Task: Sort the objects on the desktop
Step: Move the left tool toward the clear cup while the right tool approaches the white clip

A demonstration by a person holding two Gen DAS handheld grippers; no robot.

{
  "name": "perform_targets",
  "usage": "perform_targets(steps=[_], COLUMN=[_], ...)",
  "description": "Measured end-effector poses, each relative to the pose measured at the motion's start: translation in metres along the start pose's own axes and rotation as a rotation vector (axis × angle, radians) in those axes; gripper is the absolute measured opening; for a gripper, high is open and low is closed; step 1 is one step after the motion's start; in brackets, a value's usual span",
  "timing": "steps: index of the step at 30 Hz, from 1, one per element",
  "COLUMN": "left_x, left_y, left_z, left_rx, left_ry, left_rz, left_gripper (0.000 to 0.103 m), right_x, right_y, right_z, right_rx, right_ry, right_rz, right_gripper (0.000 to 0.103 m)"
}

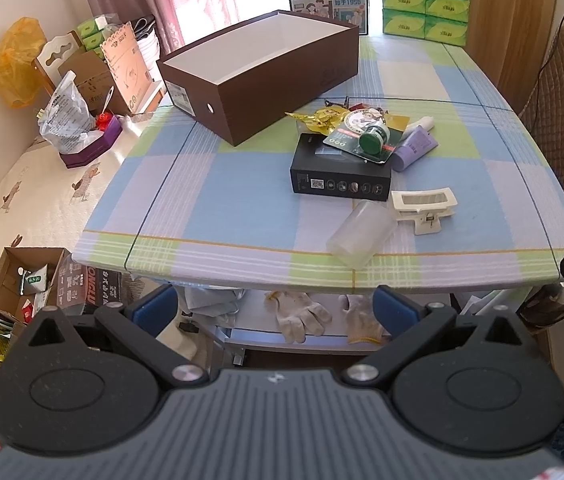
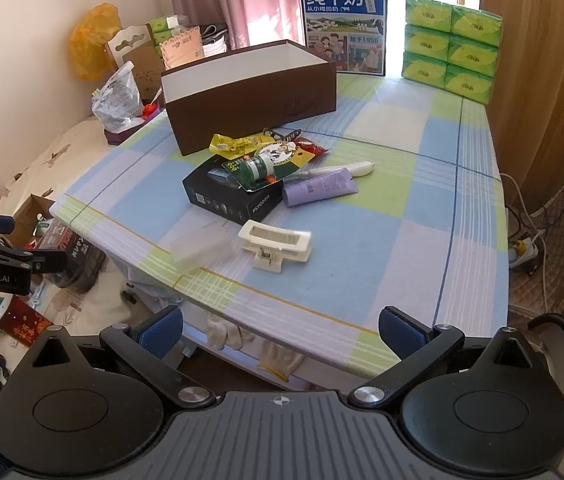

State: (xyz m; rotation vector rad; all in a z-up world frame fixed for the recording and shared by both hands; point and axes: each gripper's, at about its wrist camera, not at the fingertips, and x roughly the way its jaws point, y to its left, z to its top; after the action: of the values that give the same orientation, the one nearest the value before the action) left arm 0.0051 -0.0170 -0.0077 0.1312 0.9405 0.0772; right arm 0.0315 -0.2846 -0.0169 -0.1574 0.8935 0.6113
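Note:
An open brown box with a white inside stands at the table's far left. In front of it lies a pile: a black carton, a green bottle on a card, yellow snack packets, a purple tube. Nearer lie a white clip and a clear plastic cup on its side. My left gripper and right gripper are open and empty, held off the table's front edge.
The table has a checked cloth. Green tissue packs and a milk poster stand at the back. White gloves lie on a shelf below. Boxes and bags crowd the bed at left. A chair stands at right.

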Motion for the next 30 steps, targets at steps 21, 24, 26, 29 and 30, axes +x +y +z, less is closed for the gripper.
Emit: perform_targets(steps=[21,24,26,29,30], left_x=[0.035,0.051,0.061,0.076,0.081], left_y=[-0.007,-0.011,-0.011,-0.015,-0.016], left_z=[0.018,0.025,0.028,0.032,0.034], left_rx=[0.072,0.096,0.105,0.124,0.134], left_ry=[-0.028,-0.023,-0.024,-0.018,-0.013], left_rz=[-0.109,-0.119,-0.137,-0.162,-0.17], left_gripper=[0.102,0.102,0.102,0.1,0.099], right_x=[0.036,0.042,0.046,0.053,0.057], right_y=[-0.022,-0.027,-0.028,-0.03,-0.03], right_z=[0.013,0.016,0.018,0.019,0.019], right_rx=[0.078,0.085,0.08,0.08,0.083], right_ry=[0.062,0.025,0.005,-0.024,-0.028], right_rz=[0.117,0.085,0.074,0.049,0.043], right_gripper=[0.101,0.101,0.101,0.101,0.101])
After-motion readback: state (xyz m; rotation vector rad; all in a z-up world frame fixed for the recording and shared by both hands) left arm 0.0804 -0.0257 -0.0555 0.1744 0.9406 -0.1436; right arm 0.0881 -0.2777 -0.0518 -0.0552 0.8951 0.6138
